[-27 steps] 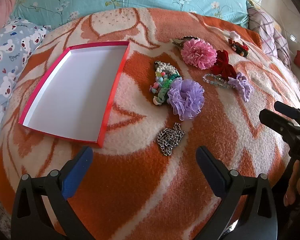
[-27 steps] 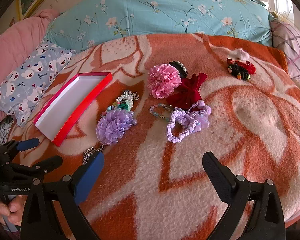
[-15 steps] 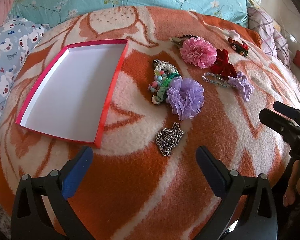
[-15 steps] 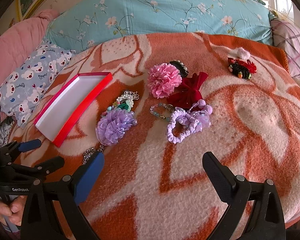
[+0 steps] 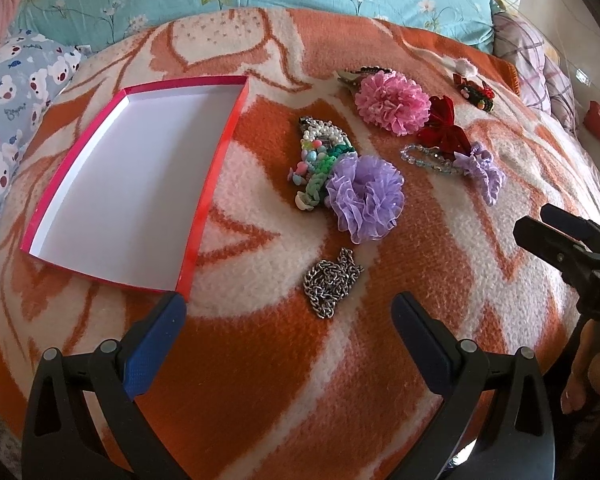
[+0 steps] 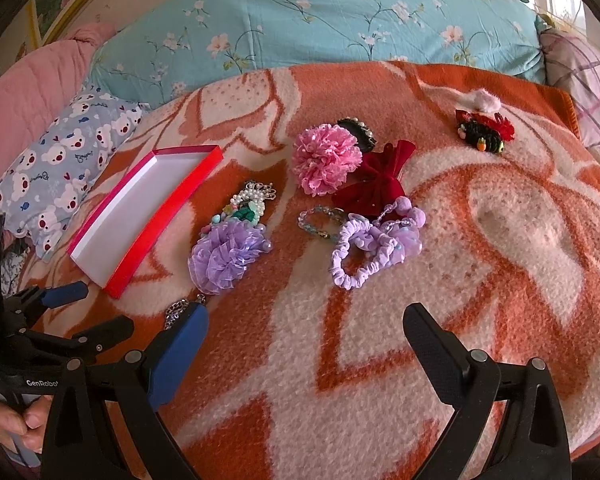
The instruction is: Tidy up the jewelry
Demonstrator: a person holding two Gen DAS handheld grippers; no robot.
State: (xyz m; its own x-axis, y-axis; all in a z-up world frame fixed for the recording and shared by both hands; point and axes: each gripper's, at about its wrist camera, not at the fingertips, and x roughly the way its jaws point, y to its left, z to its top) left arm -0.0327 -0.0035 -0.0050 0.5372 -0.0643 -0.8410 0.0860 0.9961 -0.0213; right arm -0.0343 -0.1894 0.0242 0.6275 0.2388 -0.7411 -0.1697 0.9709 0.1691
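Note:
A shallow red box (image 5: 220, 152) with a bare white inside lies on the orange blanket, also seen as the red box (image 6: 168, 208) in the right wrist view. A silver chain (image 5: 332, 280) lies just beyond my open left gripper (image 5: 288, 320), which holds nothing. Farther off lie a lilac flower (image 5: 366, 198), a bead bundle (image 5: 320, 152), a pink flower (image 5: 392, 102), a red bow (image 5: 444, 126), a clear bead bracelet (image 5: 424, 158) and a lilac scrunchie (image 6: 364, 252). My right gripper (image 6: 304, 334) stands open and empty, short of the scrunchie.
A small red and black clip (image 6: 484, 132) lies apart at the far right. A teal floral quilt (image 6: 320, 28) bounds the back, a bear-print pillow (image 6: 60, 168) the left. A hand (image 6: 16, 420) holds the left gripper's handle.
The left gripper has drifted forward and a little left, so the chain and the red box sit nearer its fingers. The right gripper has stayed still.

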